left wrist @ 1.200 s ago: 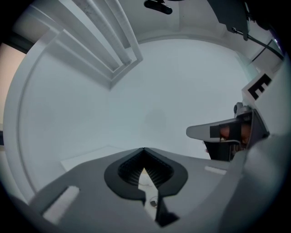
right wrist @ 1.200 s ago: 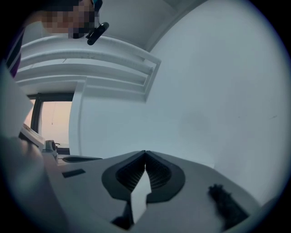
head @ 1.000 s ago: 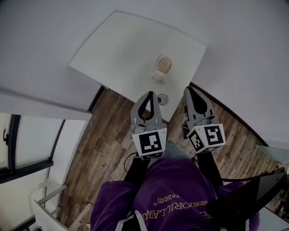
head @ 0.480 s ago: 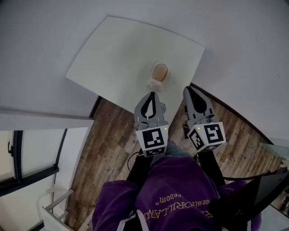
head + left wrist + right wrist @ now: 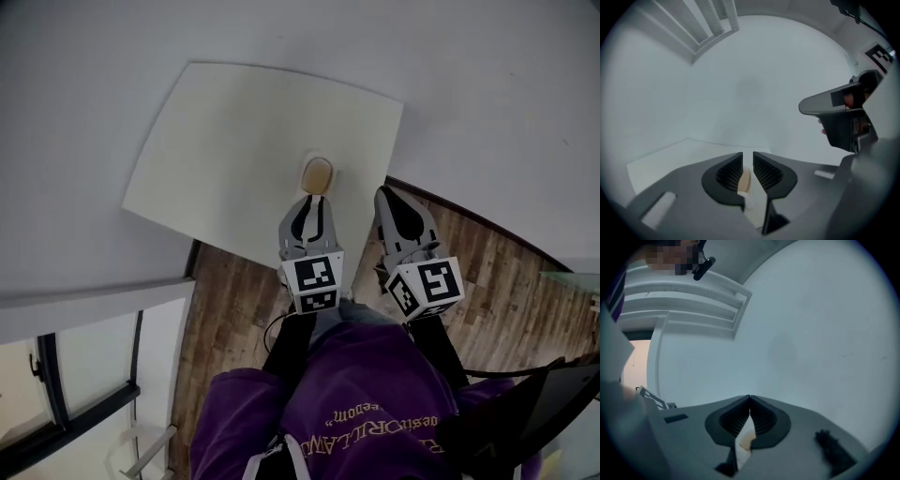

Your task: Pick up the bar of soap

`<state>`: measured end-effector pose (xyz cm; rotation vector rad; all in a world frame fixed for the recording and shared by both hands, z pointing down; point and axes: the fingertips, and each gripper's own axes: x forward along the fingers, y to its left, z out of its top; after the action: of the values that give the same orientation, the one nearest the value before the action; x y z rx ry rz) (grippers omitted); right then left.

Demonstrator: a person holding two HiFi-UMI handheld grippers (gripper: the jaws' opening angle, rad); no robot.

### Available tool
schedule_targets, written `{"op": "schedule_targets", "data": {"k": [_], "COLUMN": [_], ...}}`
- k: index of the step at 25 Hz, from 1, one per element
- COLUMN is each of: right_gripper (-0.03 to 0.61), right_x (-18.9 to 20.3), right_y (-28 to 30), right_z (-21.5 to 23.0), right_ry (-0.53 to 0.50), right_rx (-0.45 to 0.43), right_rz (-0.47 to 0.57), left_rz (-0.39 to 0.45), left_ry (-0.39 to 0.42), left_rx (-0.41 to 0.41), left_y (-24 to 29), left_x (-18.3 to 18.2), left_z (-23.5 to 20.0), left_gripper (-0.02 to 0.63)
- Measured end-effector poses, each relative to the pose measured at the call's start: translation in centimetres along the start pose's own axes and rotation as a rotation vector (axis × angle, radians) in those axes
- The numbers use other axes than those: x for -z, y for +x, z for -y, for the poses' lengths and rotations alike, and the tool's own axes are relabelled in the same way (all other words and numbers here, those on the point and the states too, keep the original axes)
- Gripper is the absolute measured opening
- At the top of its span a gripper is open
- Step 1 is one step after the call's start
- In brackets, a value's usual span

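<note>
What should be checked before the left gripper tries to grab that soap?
1. Soap in sight: ok. The soap lies on the table, just ahead of the left gripper.
2. Lined up: ok. In the left gripper view the soap shows in the gap between the jaws.
3. Jaws wide enough: not ok. They are opening, but the gap looks narrower than the soap.
4. Nothing gripped yet: ok. The pads do not press on the soap.
5. Right gripper out of the way: ok. It is shut, off to the side.
6. Soap free to lift: cannot tell.
</note>
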<state>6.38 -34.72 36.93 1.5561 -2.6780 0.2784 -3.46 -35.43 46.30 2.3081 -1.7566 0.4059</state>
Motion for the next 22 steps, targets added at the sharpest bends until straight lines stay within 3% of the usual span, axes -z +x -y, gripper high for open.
{"op": "schedule_targets", "data": {"k": [5,12,22], "right_gripper": [0.008,0.008,0.008], "right_x": [-0.6,-1.1,-0.9], "right_y": [1.5,2.8,3.8], "right_z": [1.0,2.4,4.1], "right_ry": [-0.005,-0.009,-0.002], "right_rx": [0.043,0.087,0.134], "right_rz": [0.009,0.021,0.019], "left_rz": [-0.049,-0.206,-0.400], "left_ry": [-0.003,0.105,0.153], "left_rx": [0.069,0.105,0.180], "left_y": [4.3,9.9,14.2], "left_x": [1.1,7.0,10.8], "left_z": [0.0,-0.4,-0.6], "left_gripper": [0.156,0.241,0.293]}}
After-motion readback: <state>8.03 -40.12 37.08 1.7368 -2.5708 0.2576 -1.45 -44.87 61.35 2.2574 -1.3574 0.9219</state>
